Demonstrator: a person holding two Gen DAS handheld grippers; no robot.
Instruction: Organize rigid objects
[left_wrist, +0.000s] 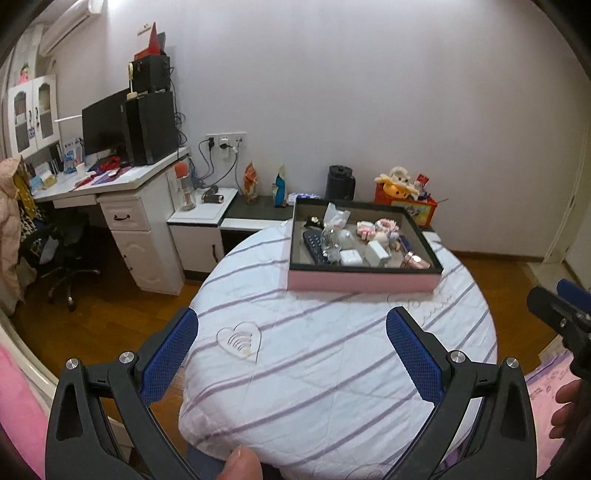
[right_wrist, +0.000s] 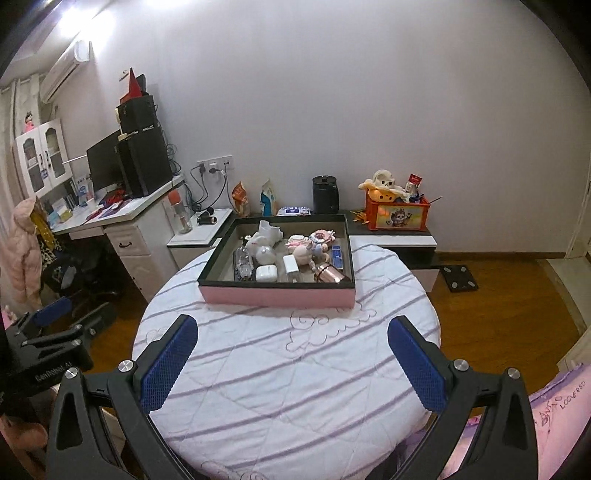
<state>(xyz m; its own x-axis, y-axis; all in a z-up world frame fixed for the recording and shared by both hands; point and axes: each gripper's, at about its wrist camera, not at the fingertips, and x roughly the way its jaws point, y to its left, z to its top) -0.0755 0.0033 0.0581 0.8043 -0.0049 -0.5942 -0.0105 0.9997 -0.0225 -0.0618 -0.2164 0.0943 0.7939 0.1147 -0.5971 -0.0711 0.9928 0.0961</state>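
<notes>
A pink box (left_wrist: 360, 282) (right_wrist: 277, 297) with a dark rim sits on the far side of a round table covered in a white striped cloth (left_wrist: 332, 369) (right_wrist: 295, 369). It holds several small items: a white earbud case (right_wrist: 266, 273), a white charger (right_wrist: 291, 267), a rose-gold tube (right_wrist: 330, 275), a dark comb (left_wrist: 314, 243), plush toys. A clear heart-shaped piece (left_wrist: 240, 341) lies on the cloth near the left gripper. My left gripper (left_wrist: 291, 336) is open and empty above the table's near side. My right gripper (right_wrist: 293, 343) is open and empty too.
A white desk (left_wrist: 122, 181) with a monitor and black speakers stands at the left, an office chair (left_wrist: 62, 254) before it. A low cabinet (right_wrist: 391, 240) behind the table bears a kettle and an orange toy crate (right_wrist: 397, 216). A scale (right_wrist: 460, 277) lies on the wooden floor.
</notes>
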